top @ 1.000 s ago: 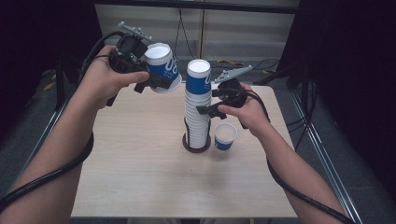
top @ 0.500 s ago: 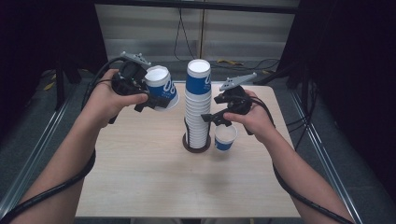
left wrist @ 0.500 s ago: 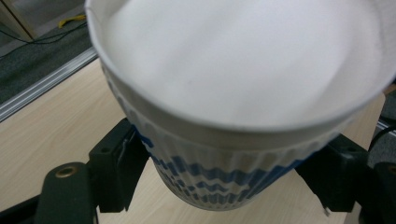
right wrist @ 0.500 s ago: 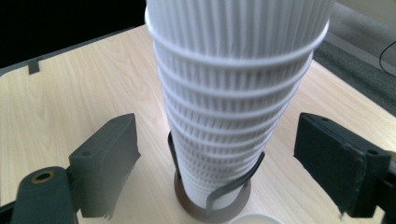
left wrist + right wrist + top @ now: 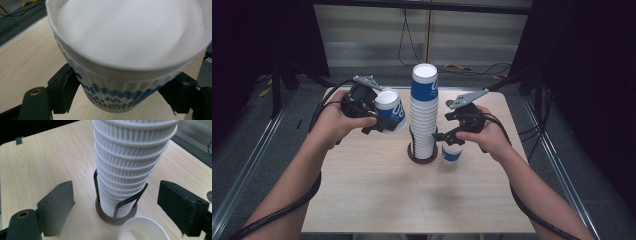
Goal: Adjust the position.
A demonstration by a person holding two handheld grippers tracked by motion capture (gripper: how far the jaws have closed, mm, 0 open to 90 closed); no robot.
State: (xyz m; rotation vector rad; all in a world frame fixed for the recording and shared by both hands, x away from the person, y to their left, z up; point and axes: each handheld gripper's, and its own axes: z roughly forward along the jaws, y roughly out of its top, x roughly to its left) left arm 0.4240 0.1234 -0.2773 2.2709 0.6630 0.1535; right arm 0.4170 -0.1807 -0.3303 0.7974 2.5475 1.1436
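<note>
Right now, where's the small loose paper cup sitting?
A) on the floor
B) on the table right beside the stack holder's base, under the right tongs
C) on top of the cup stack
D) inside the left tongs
B: the small loose paper cup stands upright on the table beside the stack holder's base, below the open right tongs; the left tongs hold a different cup.

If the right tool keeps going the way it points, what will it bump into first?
Probably the stack of cups in its wire holder: it stands straight ahead between the open right tool's jaws. The single cup sits lower and nearer, so the tool might brush its rim first; depth is hard to judge.
</note>
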